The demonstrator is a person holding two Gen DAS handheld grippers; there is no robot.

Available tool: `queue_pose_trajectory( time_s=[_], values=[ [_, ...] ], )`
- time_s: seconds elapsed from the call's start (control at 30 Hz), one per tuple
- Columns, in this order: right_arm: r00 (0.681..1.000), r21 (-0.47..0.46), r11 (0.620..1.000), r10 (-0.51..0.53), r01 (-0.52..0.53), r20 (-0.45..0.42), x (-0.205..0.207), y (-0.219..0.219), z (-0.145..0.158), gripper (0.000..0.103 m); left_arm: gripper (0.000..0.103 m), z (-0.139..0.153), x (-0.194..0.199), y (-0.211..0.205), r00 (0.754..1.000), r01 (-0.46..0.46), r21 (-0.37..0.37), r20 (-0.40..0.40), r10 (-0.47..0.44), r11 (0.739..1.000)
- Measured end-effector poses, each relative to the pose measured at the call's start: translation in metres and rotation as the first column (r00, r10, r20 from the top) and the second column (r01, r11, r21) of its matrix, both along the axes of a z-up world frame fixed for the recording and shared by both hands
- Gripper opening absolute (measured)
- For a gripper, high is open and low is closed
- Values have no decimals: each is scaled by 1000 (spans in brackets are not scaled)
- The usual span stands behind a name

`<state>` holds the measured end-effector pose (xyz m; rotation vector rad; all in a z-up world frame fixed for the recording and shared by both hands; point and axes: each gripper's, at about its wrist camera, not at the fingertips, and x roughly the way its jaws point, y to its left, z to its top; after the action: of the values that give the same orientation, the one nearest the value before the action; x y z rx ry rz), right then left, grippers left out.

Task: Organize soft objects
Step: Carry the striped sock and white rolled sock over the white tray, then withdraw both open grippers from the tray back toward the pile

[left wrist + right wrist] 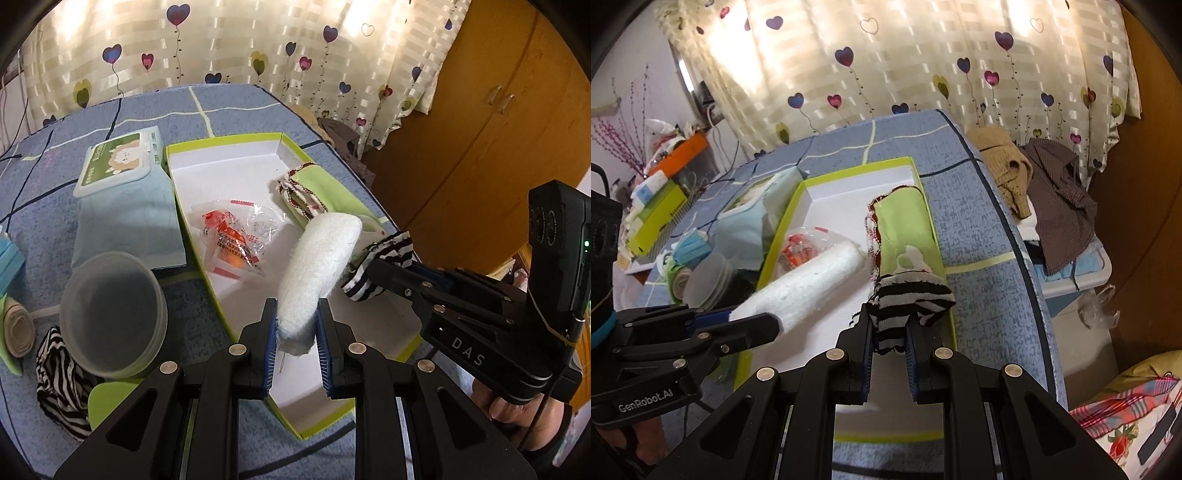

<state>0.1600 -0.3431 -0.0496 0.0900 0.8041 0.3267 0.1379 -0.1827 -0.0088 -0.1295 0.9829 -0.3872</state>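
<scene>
My left gripper (297,321) is shut on a rolled white towel (321,266) and holds it over the open green-rimmed box (221,144). The towel (805,284) and left gripper (753,321) also show in the right wrist view. My right gripper (890,325) is shut on a black-and-white striped sock (908,299) above the box's (849,171) right side; it also shows in the left wrist view (369,269) with the sock (384,254). Inside the box lie a green cloth (317,188) and a clear packet with red print (236,236).
On the blue table cover (229,107), left of the box, are a wipes pack (118,166), a pale blue cloth (129,229), a grey lidded tub (110,310), another striped sock (59,384) and a blue mask (9,258). Clothes (1045,184) lie off the table's right.
</scene>
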Motion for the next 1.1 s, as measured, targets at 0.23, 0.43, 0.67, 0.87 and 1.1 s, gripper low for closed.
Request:
queue_pose_trajectory(
  time_s=[0.23,0.43,0.67,0.87,1.1],
  values=[
    [1000,-5,1000,27,-27,2,20,6,-2,15,21,-4,13,-3,1000,-17,-3,-18,17,1000],
    [999,-19,999,50,-49,5,36,8,0,15,21,-7,24,-3,999,-45,-6,-29,44,999],
    [998,-27,998,56,-56,-4,28,3,1,24,26,-7,21,-5,999,-20,-27,-37,19,999],
    [999,-47,998,51,-51,-3,11,2,5,42,40,6,9,-8,1000,21,-54,8,-21,998],
    [999,-40,999,21,-20,30,-13,-3,19,42,40,19,-2,2,999,16,-73,29,-14,997]
  ],
)
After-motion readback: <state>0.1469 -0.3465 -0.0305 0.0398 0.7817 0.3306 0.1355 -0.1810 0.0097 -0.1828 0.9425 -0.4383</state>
